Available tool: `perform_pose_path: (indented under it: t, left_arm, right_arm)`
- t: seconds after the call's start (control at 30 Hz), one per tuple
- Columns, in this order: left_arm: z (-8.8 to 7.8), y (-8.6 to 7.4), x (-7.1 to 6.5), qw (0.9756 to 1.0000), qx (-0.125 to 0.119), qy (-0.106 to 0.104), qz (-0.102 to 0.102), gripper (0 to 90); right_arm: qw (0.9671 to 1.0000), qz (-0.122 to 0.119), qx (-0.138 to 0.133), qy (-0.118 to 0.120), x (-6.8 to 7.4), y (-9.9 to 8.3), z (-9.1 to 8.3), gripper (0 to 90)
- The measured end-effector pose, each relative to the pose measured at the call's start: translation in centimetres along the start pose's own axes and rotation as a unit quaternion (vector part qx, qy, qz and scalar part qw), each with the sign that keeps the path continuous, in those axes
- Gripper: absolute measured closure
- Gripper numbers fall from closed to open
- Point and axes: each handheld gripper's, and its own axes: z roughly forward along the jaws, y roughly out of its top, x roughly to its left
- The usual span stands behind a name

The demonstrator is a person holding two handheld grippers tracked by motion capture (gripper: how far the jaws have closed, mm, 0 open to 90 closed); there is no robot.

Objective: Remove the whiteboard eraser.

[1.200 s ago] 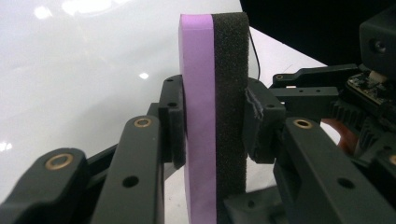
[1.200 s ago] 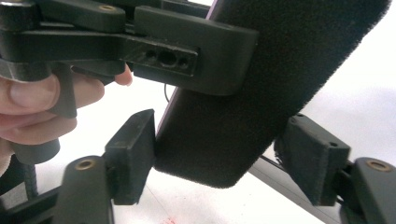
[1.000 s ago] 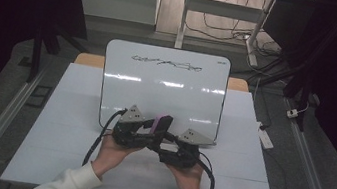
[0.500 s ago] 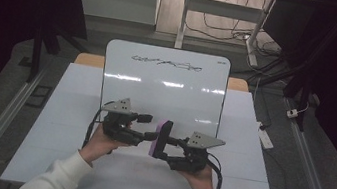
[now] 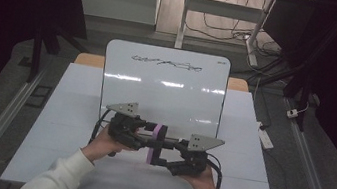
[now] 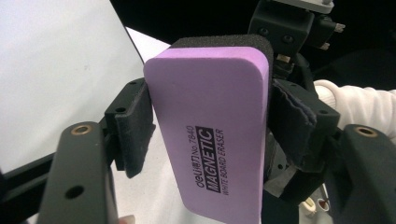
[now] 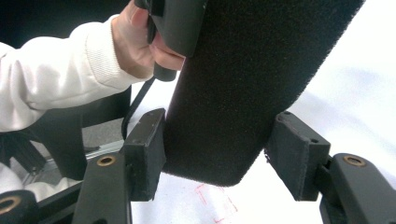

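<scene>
A white table (image 5: 66,124) is seen beneath both claws, and a whiteboard (image 5: 162,93) lies on it beyond them, its near edge just past the claw tips. A dark scribble (image 5: 166,64) is written at the board's far end, well apart from either claw.

The left gripper (image 5: 145,139) is held in the person's left hand (image 5: 106,143) and is pointed across towards the other claw. Its jaws have just been closing a little. They are set fairly wide, with the eraser (image 5: 155,145) between them. In the left gripper view a pad is seen at each long edge of the purple face, and no squeeze on the foam can be made out.

The right gripper (image 5: 163,154) is carried in the right hand (image 5: 202,178) and is pointed back at the left one, tip to tip. Its jaws are clamped on the eraser, with one pad set against each side of it. In the right gripper view the black felt side is turned towards this claw.

The eraser is thus held upright on edge above the table, directly between the two claws. Its purple printed face is turned to the left claw, and the words "MAGNETIC WHITE BOARD ERASER" can be read on it.
</scene>
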Motion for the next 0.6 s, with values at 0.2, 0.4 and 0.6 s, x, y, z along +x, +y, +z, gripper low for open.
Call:
perform_pose_path:
  t: [0.2,0.4,0.6]
  left_arm:
    - [0.08,-0.04,-0.06,1.0000,0.002,0.000,0.001,36.2]
    - [0.19,0.01,-0.34,0.9999,-0.004,0.016,0.004,38.6]
    - [-0.26,0.20,-0.56,0.9985,-0.003,0.054,0.001,39.0]
  right_arm:
    - [1.0000,0.000,0.002,0.008,-0.13,-0.08,-0.04,39.8]
    - [1.0000,0.000,0.001,0.001,-0.14,-0.04,-0.03,37.9]
    - [0.9996,0.010,-0.002,-0.027,-0.07,-0.12,0.00,32.1]
